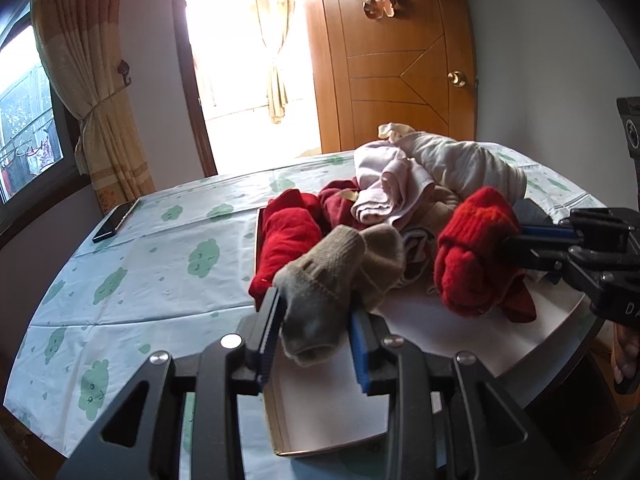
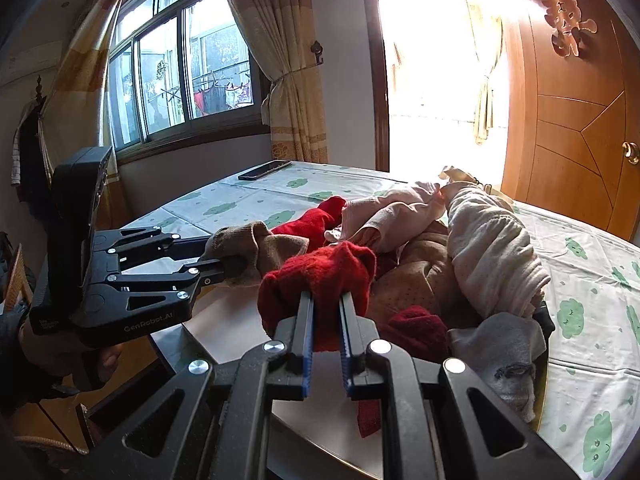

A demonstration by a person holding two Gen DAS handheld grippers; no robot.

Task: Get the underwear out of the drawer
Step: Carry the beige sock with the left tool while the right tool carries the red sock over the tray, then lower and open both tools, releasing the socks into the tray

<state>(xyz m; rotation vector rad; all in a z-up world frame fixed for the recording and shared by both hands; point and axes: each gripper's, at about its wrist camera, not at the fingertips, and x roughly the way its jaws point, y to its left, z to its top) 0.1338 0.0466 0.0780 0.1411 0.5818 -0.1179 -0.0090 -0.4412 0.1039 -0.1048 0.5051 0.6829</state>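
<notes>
A shallow white drawer (image 1: 440, 320) rests on the bed, piled with clothes. My left gripper (image 1: 316, 304) is shut on a brown sock (image 1: 332, 272) at the near side of the pile. The right gripper (image 1: 516, 240) comes in from the right, shut on a red knitted piece (image 1: 472, 252). In the right wrist view, my right gripper (image 2: 326, 298) pinches that red knit (image 2: 320, 276), and the left gripper (image 2: 236, 268) holds the brown sock (image 2: 260, 244) beside it. Pale pink underwear (image 1: 384, 192) (image 2: 384, 216) lies on top of the heap, behind both grippers.
A cream garment (image 1: 468, 164) and darker red cloth (image 1: 288, 232) fill the back of the drawer. A grey rag (image 2: 504, 344) hangs over its right edge. A phone (image 1: 116, 222) lies on the cloud-print sheet (image 1: 140, 280) at far left. A wooden door (image 1: 400, 80) stands behind.
</notes>
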